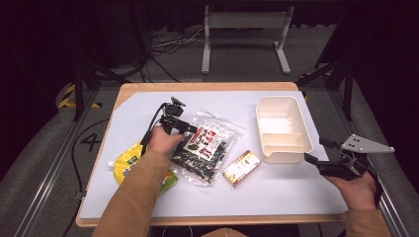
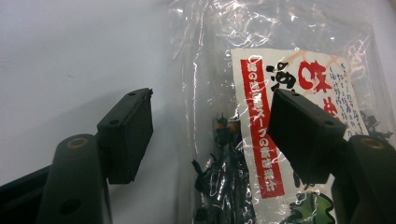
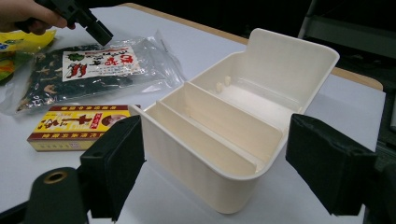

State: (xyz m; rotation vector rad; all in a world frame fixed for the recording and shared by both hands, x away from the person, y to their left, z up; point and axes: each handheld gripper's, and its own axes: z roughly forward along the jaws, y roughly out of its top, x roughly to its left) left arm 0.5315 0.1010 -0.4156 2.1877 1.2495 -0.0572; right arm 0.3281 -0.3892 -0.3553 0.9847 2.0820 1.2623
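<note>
A clear bag of dark dried food with a red and white label lies mid-table. My left gripper hangs low over the bag's upper left edge. In the left gripper view the left gripper is open. One jaw stands over the bare table and the other over the bag's label, and neither pad presses on the film. My right gripper rests at the table's right edge, open. It points at a cream divided box, which stands just ahead of the right gripper's wide jaws, untouched.
A small red and yellow carton lies between the bag and the cream box. A yellow pouch sits under the left forearm near the table's left edge. The white table top ends in a wooden rim.
</note>
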